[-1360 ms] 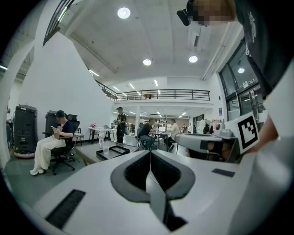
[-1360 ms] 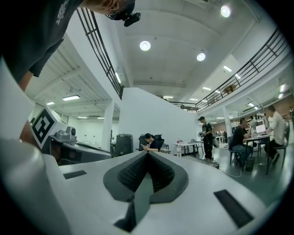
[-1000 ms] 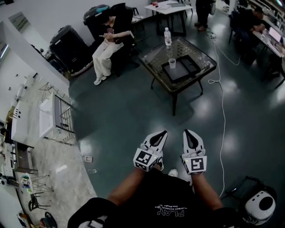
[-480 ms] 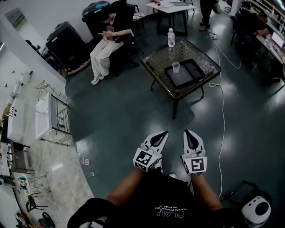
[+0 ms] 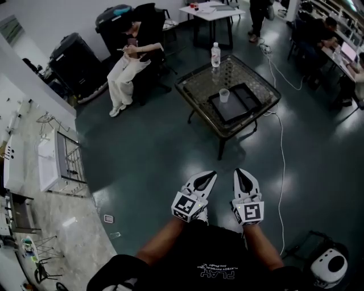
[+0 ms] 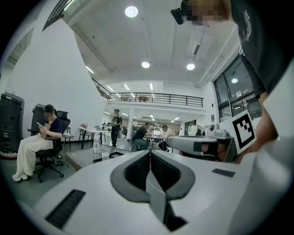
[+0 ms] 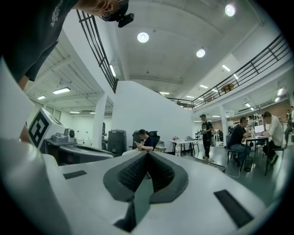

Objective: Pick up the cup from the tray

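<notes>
A white cup (image 5: 224,95) stands upright on a black tray (image 5: 242,107) on a glass-topped table (image 5: 196,85), far ahead across the dark floor. A clear bottle (image 5: 215,55) stands at the table's far edge. In the left gripper view the cup (image 6: 105,156) and bottle (image 6: 96,148) are small and distant. My left gripper (image 5: 209,175) and right gripper (image 5: 240,172) are held side by side close to the body, pointing level at the table. Both have their jaws together and hold nothing. The left gripper (image 6: 150,152) and right gripper (image 7: 147,155) are far from the cup.
A person sits in a chair (image 5: 128,62) left of the table. A white cable (image 5: 282,148) runs over the floor on its right. Black bins (image 5: 74,57), a white table (image 5: 210,11), a counter with a rack (image 5: 57,156) and a white round device (image 5: 329,267) ring the floor.
The table with the tray and cup has come nearer and lower in the head view as the person walks toward it. Both grippers keep their place before the body, still shut.
</notes>
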The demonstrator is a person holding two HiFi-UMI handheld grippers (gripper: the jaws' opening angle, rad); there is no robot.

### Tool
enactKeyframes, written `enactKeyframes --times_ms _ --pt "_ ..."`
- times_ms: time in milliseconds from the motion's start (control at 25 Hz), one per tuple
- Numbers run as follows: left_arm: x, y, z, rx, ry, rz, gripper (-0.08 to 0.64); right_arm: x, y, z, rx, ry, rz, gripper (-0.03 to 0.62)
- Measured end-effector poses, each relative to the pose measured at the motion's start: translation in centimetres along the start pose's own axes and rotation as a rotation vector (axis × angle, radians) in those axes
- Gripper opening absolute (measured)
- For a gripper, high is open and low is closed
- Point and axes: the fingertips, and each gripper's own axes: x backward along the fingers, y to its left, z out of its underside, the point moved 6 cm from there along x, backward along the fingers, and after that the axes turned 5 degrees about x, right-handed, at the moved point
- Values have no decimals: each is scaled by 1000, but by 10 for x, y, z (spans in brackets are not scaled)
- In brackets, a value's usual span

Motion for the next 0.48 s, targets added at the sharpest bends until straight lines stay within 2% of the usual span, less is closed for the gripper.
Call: enactKeyframes --times_ms 480 --pt "-12 60 -16 -2 -16 11 11 -41 6 -1 27 15 38 9"
